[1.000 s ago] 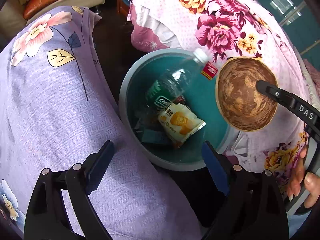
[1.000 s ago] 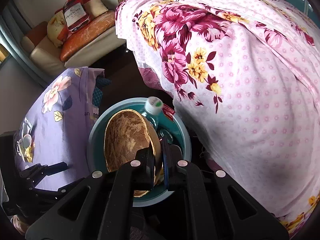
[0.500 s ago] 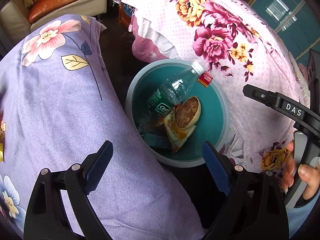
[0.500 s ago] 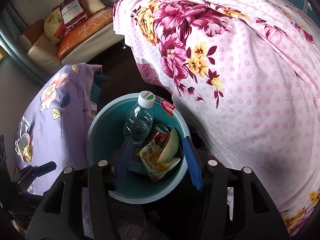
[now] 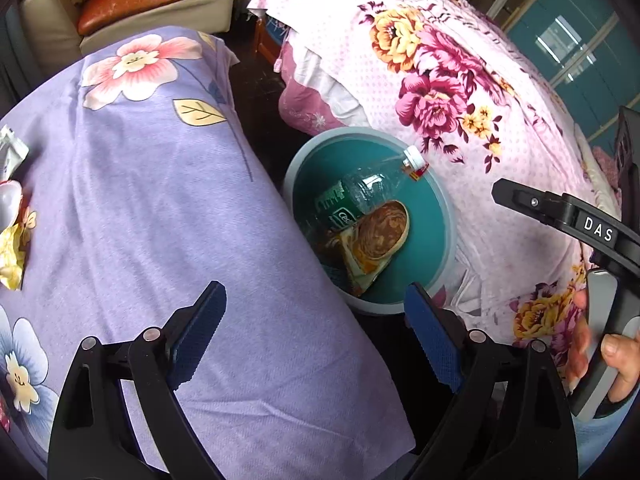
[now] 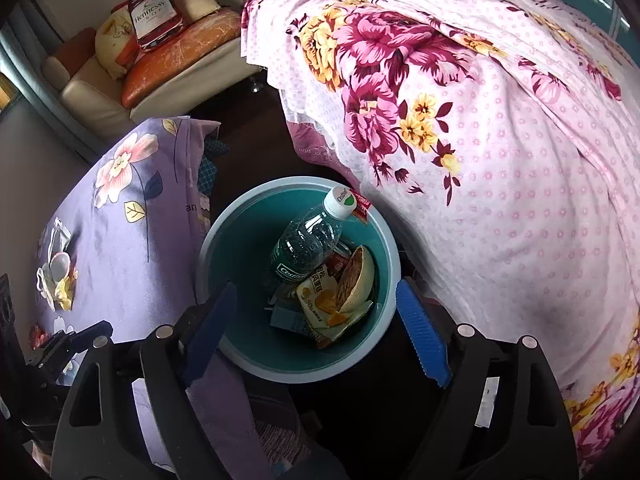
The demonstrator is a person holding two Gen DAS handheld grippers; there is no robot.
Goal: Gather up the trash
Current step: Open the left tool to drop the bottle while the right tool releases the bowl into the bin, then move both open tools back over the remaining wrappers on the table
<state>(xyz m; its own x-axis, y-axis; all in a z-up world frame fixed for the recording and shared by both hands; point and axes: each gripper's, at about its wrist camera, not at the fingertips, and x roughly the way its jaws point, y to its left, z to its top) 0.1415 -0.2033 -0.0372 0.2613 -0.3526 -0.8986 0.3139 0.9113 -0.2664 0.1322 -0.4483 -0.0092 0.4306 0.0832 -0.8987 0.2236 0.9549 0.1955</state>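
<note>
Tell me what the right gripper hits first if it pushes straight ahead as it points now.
Probably the trash in the teal bin: the snack packet and brown shell, between its open fingers. Depth is uncertain.

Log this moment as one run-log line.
stage: drop done | right gripper: jaws just opened, empty, above bin | coconut shell: in bin on snack bag | left gripper: open, empty | wrappers: on purple cloth

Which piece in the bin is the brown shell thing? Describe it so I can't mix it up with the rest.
Find the round teal bin on the floor between the purple cloth and the pink floral bedspread. Inside, beside the clear plastic bottle, the shell leans on a yellow snack packet. It alone is a hollow bowl shape, brown and fibrous inside.
</note>
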